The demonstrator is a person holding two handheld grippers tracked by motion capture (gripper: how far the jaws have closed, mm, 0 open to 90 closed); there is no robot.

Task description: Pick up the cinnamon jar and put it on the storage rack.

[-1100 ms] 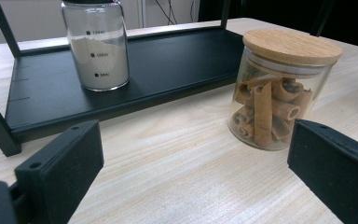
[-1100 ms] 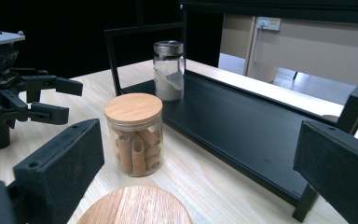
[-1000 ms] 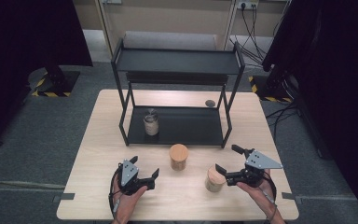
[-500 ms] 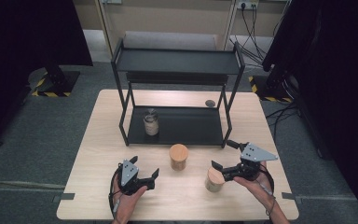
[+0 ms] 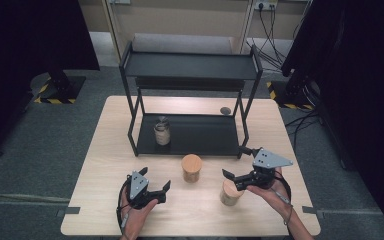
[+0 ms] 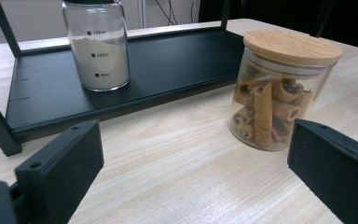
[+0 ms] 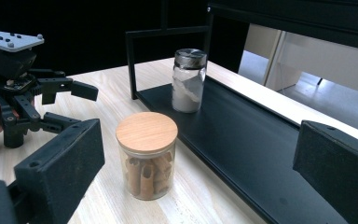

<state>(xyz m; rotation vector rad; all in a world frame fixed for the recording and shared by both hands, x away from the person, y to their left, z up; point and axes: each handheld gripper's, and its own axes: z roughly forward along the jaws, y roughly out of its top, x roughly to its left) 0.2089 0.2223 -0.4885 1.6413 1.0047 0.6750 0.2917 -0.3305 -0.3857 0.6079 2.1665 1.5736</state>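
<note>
Wooden table (image 5: pixel 105 150): cinnamon jar (image 5: pixel 191 167) upright, lid uppermost.

Both hands come in from the bottom of the high view, each wrapped around a gripper. The left gripper (image 5: pixel 159 191) sits low near the front edge, jaws spread wide and pointing up and to the right; its own view confirms the big gap between the black pads. The right gripper (image 5: pixel 235 176) points left, grey plate on top, jaws also wide apart. The right wrist looks slightly bent inward, though that's hard to tell from above.
</note>
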